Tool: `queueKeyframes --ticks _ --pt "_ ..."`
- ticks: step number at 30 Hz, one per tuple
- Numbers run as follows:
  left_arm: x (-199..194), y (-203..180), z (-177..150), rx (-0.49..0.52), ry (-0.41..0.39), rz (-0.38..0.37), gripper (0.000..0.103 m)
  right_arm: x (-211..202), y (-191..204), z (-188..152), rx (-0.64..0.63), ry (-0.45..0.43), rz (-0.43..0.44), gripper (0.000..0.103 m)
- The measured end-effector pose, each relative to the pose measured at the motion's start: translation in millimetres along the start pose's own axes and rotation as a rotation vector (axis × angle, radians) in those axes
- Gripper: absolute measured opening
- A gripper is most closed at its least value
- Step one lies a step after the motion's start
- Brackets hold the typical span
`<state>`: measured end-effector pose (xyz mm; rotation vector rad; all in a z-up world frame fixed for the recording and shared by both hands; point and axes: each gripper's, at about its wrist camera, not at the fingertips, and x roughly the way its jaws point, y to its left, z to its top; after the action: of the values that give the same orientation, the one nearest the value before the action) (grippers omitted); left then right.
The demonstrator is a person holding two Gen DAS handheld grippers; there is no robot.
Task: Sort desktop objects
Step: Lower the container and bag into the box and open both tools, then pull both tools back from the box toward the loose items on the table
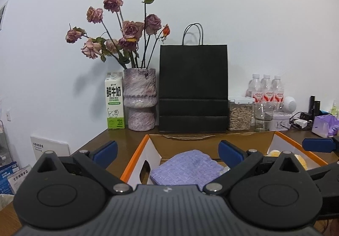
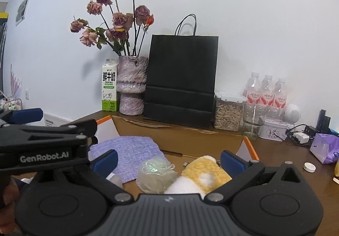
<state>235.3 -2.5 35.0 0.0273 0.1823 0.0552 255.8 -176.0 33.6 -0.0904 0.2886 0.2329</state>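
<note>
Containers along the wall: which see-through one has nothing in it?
The clear glass cup, in front of the bottles. The lidded jar beside it holds seeds, and the three water bottles carry pink labels.

Matte black linkage arms on the right gripper (image 2: 168, 160), with blue fingertip pads (image 2: 232, 163) and silver pivot screws. Ribbed grey housing behind. White "GenRobot.AI" lettering along the left gripper (image 2: 27, 116).

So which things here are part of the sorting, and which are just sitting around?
Job:
cardboard box
purple cloth
clear crumpled wrap
yellow plush

Probably just lying about:
black bag
vase
milk carton
bottles
seed jar
</note>
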Motion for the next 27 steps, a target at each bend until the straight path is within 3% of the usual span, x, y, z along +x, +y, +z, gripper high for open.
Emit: queueKeyframes --ticks 13,17,27 --pt "-10 3 -9 -0.012 -0.039 -0.018 0.103 -13 -8 -16 -0.003 -0.051 -0.049 0.103" --pt "-13 5 -2 -0.021 -0.036 0.03 0.103 -19 -8 -16 0.002 -0.058 -0.058 0.103" --pt "-46 17 -1 -0.034 0.026 0.008 0.103 -57 -9 -27 -0.017 0.005 -0.032 0.103"
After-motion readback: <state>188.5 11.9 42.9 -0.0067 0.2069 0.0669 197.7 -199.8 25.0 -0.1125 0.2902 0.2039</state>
